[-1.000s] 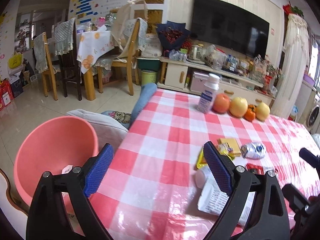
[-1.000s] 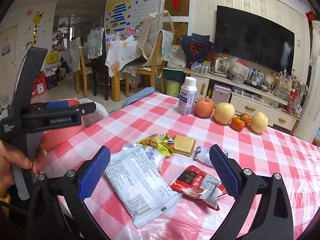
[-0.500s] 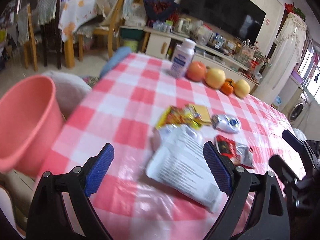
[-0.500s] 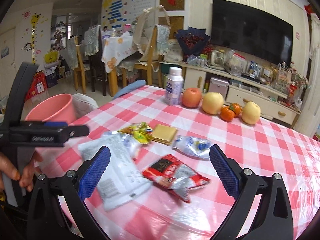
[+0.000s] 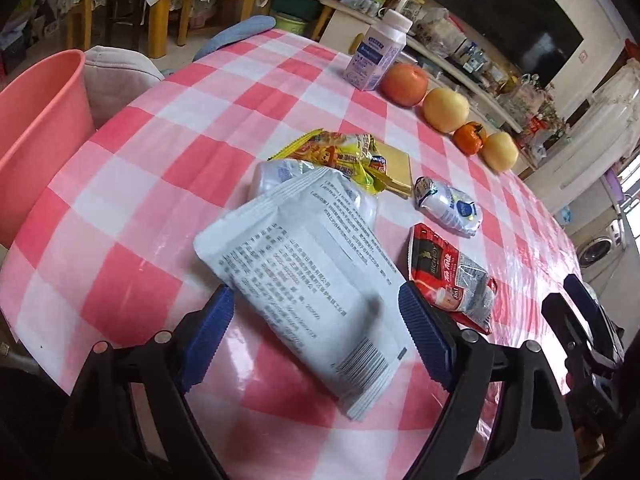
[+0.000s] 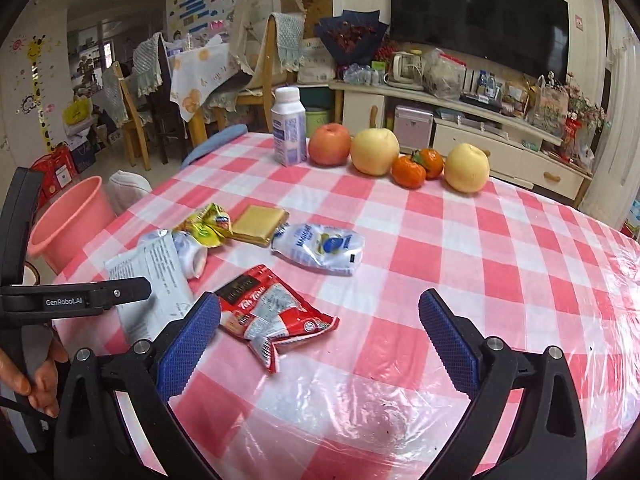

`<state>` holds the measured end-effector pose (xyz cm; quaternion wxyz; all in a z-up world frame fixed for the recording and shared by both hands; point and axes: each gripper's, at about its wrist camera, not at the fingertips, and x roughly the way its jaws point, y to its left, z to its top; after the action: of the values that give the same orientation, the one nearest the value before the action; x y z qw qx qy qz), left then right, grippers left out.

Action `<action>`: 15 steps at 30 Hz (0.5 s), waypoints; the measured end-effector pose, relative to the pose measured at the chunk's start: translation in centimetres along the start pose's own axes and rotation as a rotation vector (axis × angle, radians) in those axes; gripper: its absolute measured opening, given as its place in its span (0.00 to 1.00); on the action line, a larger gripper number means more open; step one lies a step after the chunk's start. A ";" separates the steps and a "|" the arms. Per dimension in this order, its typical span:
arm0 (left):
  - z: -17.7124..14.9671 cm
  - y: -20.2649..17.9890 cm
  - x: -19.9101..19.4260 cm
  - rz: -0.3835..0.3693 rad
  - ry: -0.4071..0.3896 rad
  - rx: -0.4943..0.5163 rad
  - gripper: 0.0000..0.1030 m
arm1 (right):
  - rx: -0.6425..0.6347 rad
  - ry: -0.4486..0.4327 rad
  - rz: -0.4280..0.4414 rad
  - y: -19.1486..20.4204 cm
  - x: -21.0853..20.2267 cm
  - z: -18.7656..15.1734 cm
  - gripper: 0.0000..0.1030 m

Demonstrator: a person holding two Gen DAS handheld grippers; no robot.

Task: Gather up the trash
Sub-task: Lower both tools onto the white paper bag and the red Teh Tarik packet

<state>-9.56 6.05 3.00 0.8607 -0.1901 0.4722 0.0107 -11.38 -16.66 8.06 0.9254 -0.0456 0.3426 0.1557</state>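
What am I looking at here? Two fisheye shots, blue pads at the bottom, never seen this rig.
No robot: a person holds a hand-held two-finger claw in each hand, with a camera on each looking along its fingers. One picture is from the left claw, the other from the right claw.

On the checked table lie wrappers: a large white packet, a red packet, a crumpled white-and-blue wrapper, a yellow wrapper. At the back stand a bottle and fruit. A pink bin stands beside the table.

Nothing is held. The left claw has just been closing, with the white packet between its open fingers. The right claw is open by the red packet.
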 end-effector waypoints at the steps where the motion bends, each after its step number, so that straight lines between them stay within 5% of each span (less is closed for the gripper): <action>1: 0.2 -0.4 0.3 0.010 -0.001 0.001 0.82 | -0.002 0.007 -0.005 -0.1 0.1 0.0 0.95; 15: 2.0 -4.8 3.1 0.140 0.001 0.221 0.82 | -0.030 0.084 0.013 0.0 2.3 -0.3 0.95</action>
<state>-5.27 1.78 2.92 0.8734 -0.0608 0.4829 0.0187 -9.90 -16.16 6.35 0.9083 -0.0638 0.3792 0.1646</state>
